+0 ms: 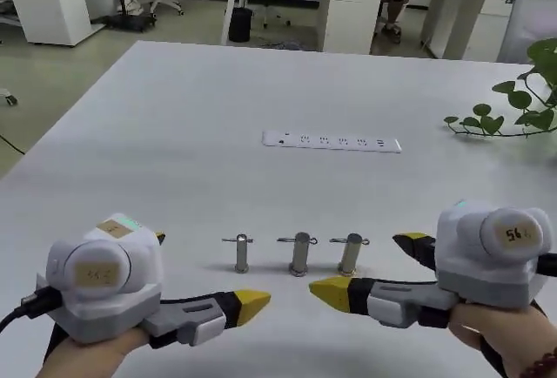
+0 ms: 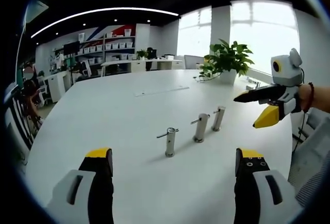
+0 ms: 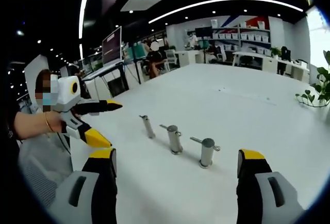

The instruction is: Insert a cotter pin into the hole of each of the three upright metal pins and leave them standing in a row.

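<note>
Nearest, at the lower left of the head view, the left tongs sit in a hand, with their yellow tips pointing right along the white bench. The jaws stand wide apart and hold nothing. In the left gripper view the two tips frame bare bench top, with the row of pins beyond them.

Between the two tongs, three metal pins stand upright in a straight row, close together but not touching.
- The left metal pin has the left cotter pin crosswise through its head, sticking out mostly to the left.
- The middle metal pin carries the middle cotter pin the same way.
- The right metal pin holds the right cotter pin. In the right gripper view its looped end shows on one side.

At the lower right, the right tongs rest in the other hand, tips pointing left toward the row. Their jaws are also spread wide and empty, and the lower tip lies near the right metal pin without touching it.

Farther back, a white power strip lies flat mid-bench. A leafy plant reaches in at the right edge.
</note>
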